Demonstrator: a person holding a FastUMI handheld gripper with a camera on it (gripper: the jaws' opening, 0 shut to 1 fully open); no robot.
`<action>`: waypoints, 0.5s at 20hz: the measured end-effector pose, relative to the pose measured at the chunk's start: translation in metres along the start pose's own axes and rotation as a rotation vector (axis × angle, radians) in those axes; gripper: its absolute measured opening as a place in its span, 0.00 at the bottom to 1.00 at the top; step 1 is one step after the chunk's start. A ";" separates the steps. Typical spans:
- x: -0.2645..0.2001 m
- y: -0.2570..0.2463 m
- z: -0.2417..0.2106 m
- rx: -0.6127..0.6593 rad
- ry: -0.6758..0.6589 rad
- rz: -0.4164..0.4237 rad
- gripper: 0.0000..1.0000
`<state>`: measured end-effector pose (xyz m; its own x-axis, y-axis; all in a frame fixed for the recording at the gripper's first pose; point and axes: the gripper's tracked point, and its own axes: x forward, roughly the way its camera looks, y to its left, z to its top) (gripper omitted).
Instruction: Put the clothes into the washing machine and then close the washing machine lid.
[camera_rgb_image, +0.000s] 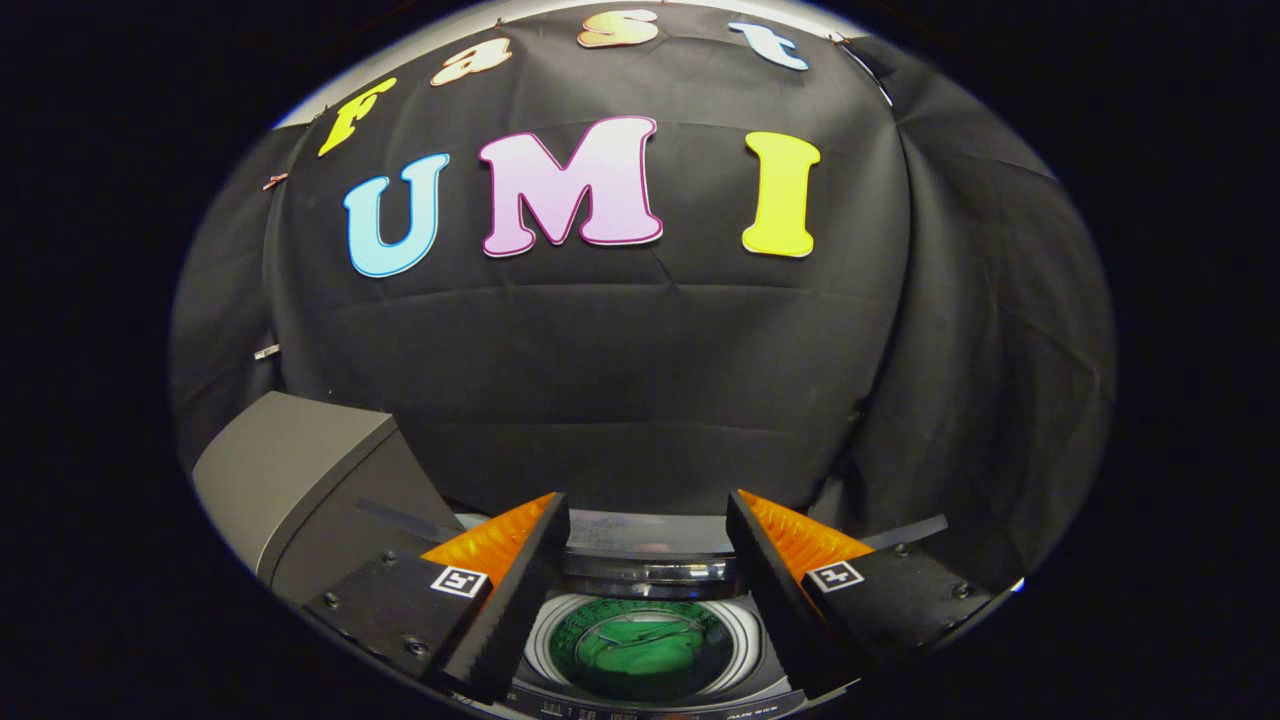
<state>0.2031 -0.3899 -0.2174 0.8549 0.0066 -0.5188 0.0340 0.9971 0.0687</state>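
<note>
A top-loading washing machine (640, 565) stands below and ahead of my gripper (648, 520), with its round drum showing between the two fingers. A green garment (640, 655) lies crumpled at the bottom of the drum. The lid (650, 535) looks folded up at the far side of the drum opening, against the booth wall. My gripper hangs above the drum, open, with a wide gap and nothing between its fingers.
A grey box-shaped unit (285, 470) stands to the left of the washing machine, close beside the left finger (520, 585). The black cloth wall rises right behind the machine and wraps round on the right.
</note>
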 end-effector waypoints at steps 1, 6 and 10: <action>-0.002 0.000 -0.003 0.003 0.007 0.006 1.00; -0.014 0.004 -0.025 0.014 0.034 0.047 0.99; -0.024 0.006 -0.078 0.019 0.212 0.047 0.99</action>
<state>0.1421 -0.3786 -0.2708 0.7280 0.0709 -0.6819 0.0079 0.9937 0.1118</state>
